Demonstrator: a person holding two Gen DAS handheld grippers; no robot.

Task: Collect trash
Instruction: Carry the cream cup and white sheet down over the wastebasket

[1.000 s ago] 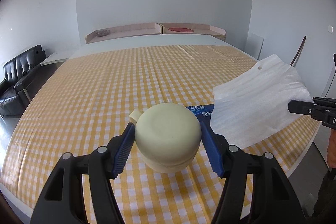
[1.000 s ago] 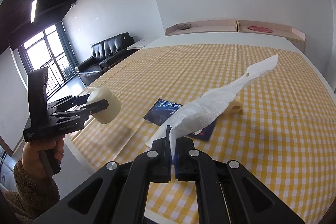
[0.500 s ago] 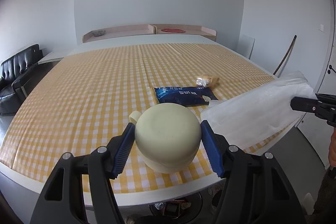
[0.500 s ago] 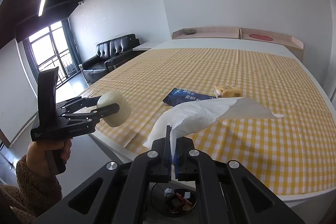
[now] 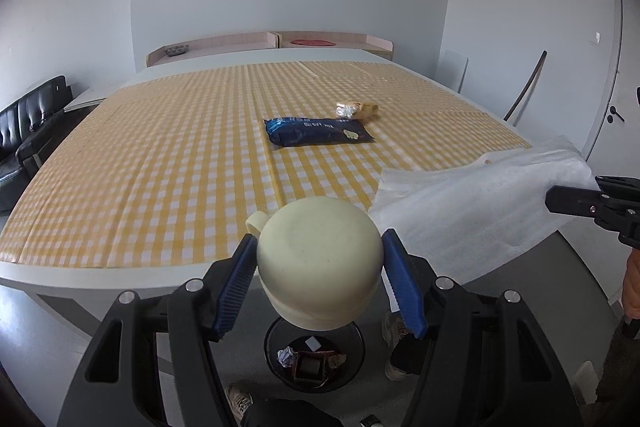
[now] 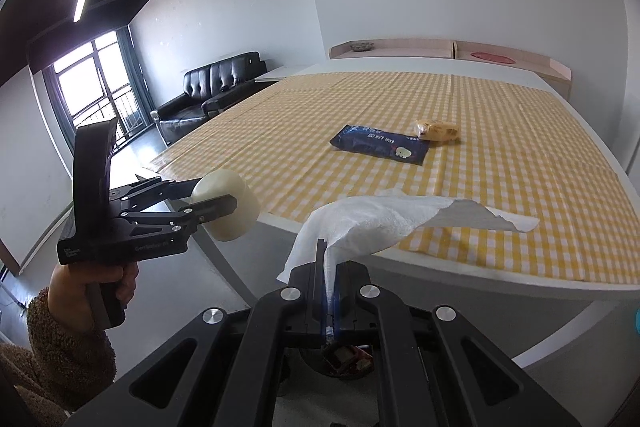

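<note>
Trash in both claws now: left claw (image 5: 320, 283) clamped on the cream cup (image 5: 318, 265), right claw (image 6: 329, 291) pinched shut on the white sheet (image 6: 384, 223). Both have pulled back off the desk (image 5: 100, 267) over the last second; a second ago cup and sheet were above the checked cloth, now they hang past the near edge, over the floor. Bin (image 5: 314, 359) has come into view right under the cup, already holding scraps. Sheet trails from the right claw back over the near edge, free end above the cloth, not resting flat as far as I can tell.

Read: this is the carry-to-bin step, nearly at drop position. Cup looks lined up; the sheet sits off to the right of the bin and probably needs to come in before release, it's light and may drift.

Not done after this: blue packet (image 5: 318, 131) and yellow wrapper (image 5: 356, 108) sit mid-desk, just beside each other, untouched.
</note>
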